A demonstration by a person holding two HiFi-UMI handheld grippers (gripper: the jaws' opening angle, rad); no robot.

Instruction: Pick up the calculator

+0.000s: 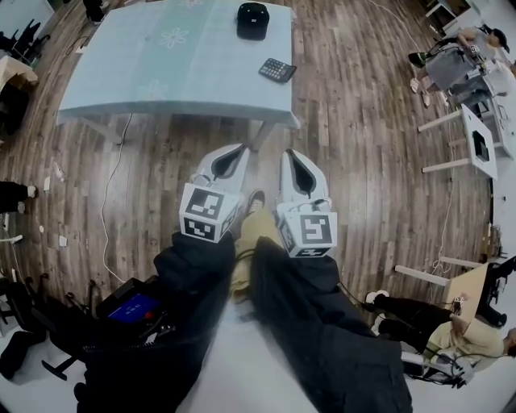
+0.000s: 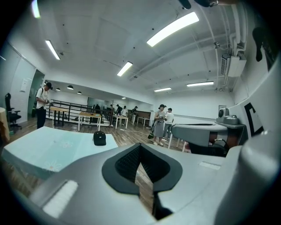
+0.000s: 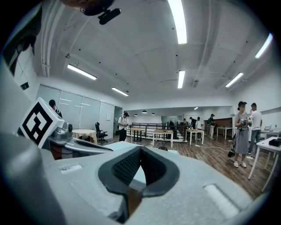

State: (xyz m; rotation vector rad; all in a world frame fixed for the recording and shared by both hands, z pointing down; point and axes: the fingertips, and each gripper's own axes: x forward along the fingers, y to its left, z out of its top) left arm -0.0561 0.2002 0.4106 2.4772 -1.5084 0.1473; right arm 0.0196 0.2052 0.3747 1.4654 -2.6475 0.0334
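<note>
A thin cable (image 1: 109,185) is trailing across the wooden floor (image 1: 363,161) from under the left end of the table (image 1: 121,89). We are holding the left hand-held gripper (image 1: 239,149) over the floor, just short of the table's near edge and pointing toward the table. Its jaws are sitting closed on nothing. In the left gripper view the black pads (image 2: 127,165) are meeting at their tips, and only floorboards are showing through the slot below them.

A black cap (image 1: 252,20) is lying at the far right part of the table. The calculator (image 1: 276,70) is lying flat on the table near its right edge, on our side of the cap and well apart from both hand-held grippers.

We are holding the right hand-held gripper (image 1: 292,153) just beside the left one, in front of the table's near right corner and also pointing toward the table. Its jaws are likewise pressing together with nothing between them. Well to the right of the table, a person in grey (image 1: 451,64) is staying beside white furniture.
</note>
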